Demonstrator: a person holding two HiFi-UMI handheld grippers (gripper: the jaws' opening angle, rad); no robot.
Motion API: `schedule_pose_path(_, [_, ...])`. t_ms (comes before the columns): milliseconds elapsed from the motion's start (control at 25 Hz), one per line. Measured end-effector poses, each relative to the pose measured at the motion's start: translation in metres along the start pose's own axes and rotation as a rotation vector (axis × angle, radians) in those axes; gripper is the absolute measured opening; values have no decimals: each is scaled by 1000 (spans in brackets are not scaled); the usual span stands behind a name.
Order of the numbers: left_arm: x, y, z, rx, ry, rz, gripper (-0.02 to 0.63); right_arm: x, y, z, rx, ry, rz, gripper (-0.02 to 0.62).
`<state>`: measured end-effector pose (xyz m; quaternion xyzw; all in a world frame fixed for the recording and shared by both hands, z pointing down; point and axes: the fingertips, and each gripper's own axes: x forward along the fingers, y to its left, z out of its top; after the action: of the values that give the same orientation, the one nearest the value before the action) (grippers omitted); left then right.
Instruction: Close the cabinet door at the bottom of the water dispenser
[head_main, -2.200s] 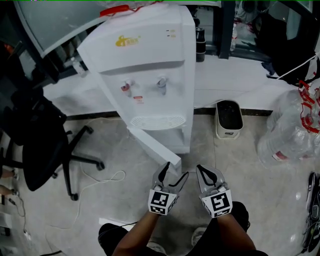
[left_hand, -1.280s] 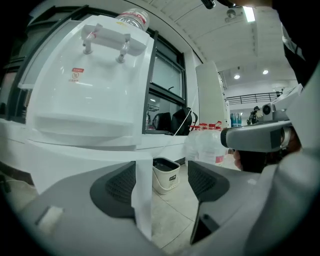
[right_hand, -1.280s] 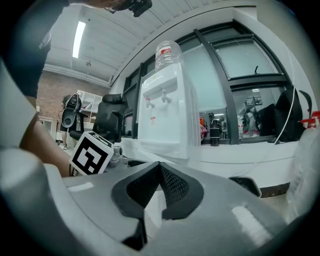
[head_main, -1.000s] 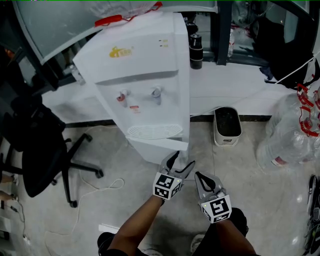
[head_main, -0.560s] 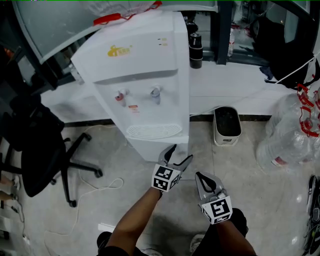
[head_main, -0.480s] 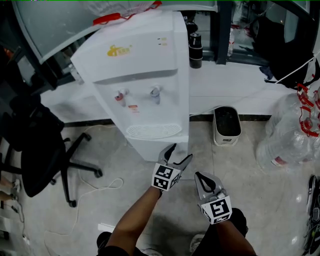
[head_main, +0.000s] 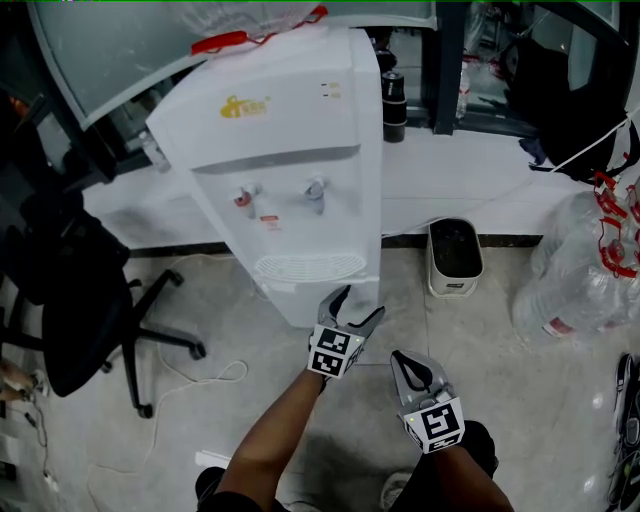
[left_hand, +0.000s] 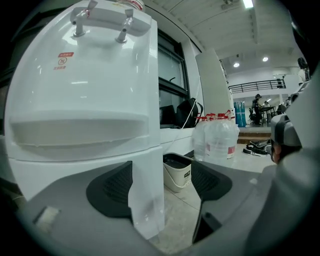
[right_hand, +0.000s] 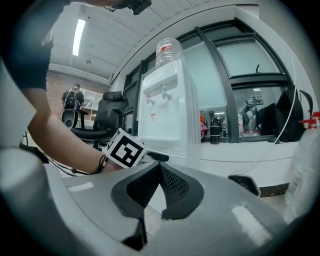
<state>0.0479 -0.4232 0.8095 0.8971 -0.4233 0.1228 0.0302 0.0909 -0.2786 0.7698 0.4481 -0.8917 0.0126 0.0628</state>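
Spread wide go the jaws of the left gripper (head_main: 358, 303), and they have just been opening. The white front corner of the lower cabinet stands between them with neither pad pressing on it. Beside it and nearer to us, the right gripper (head_main: 403, 362) hangs with its jaws pressed together on nothing, so the left hand is clearly the closer one.

The cabinet door (left_hand: 146, 200) lies straight ahead of the left jaws, at the foot of the water dispenser (head_main: 290, 120). Its free edge runs upright along that right-hand corner. From our head view the door looks flush with the body, so we judge the closing done or all but done. Any last nudge would go straight forward against that edge.

Past the corner on the floor sits a small white bin (head_main: 456, 286). Its inside is dark, and we cannot tell what it holds. Further right stand big clear water jugs (head_main: 575, 270), and whether they are full we cannot say.
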Motion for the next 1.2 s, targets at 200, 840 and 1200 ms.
schedule_pose_path(200, [2,5,-2,-8,6,6,390,0,2,1,-10,5,1,3])
schedule_pose_path(840, [-87,-12,38,-29,-111,35,317,-3,25,38,-10,-24,-17,5])
schedule_pose_path(1200, [-210,-19,171,-43,-199,101,63,-26,59,208,60,-30,7,3])
